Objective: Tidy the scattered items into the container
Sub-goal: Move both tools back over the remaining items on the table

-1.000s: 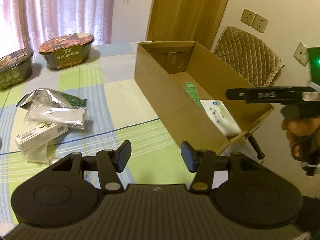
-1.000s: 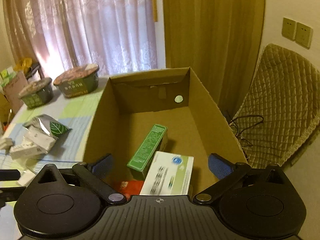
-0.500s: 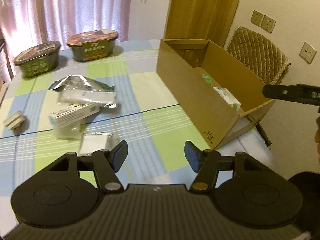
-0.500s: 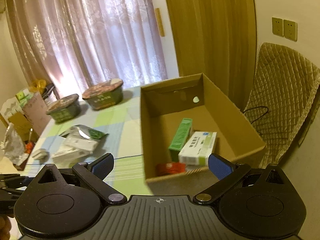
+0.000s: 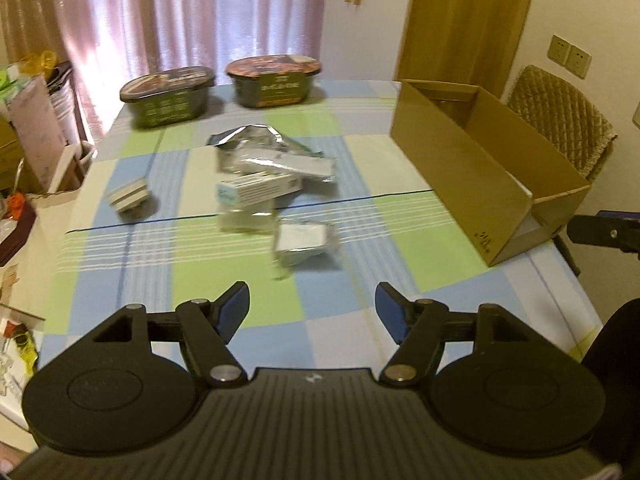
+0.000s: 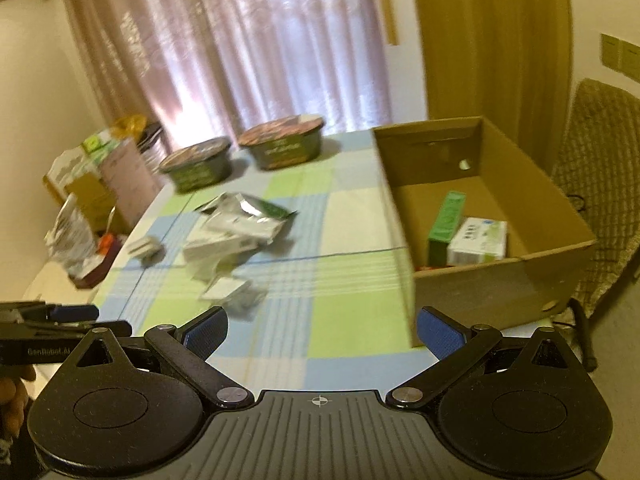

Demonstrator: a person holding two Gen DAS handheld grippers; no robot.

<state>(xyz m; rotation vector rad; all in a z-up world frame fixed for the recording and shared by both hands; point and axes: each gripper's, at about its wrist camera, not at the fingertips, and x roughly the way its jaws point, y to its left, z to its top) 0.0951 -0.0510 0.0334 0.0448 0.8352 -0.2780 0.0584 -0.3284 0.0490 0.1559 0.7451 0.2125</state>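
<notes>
A brown cardboard box [image 5: 460,148] [image 6: 556,196] stands open on the table's right side; inside lie a green carton [image 6: 446,222] and a white carton [image 6: 478,242]. Scattered in mid-table are a foil pouch [image 5: 256,140] [image 6: 244,208], a long white carton [image 5: 260,189], a clear-wrapped white packet [image 5: 302,240] [image 6: 232,292] and a small beige block [image 5: 129,198]. My left gripper [image 5: 312,310] hangs open and empty over the table's near edge, short of the packet. My right gripper [image 6: 322,330] is open and empty, back from the box's near left corner.
Two dark instant-noodle bowls [image 5: 168,94] [image 5: 274,80] sit at the table's far edge by the curtain. Cluttered boxes and bags [image 6: 92,184] stand left of the table. A quilted chair [image 5: 560,120] is behind the box. The checked tablecloth [image 5: 360,280] covers the table.
Both grippers have pulled back and away from the box toward the near table edge, both still open. The left view has swung left onto the scattered items.
</notes>
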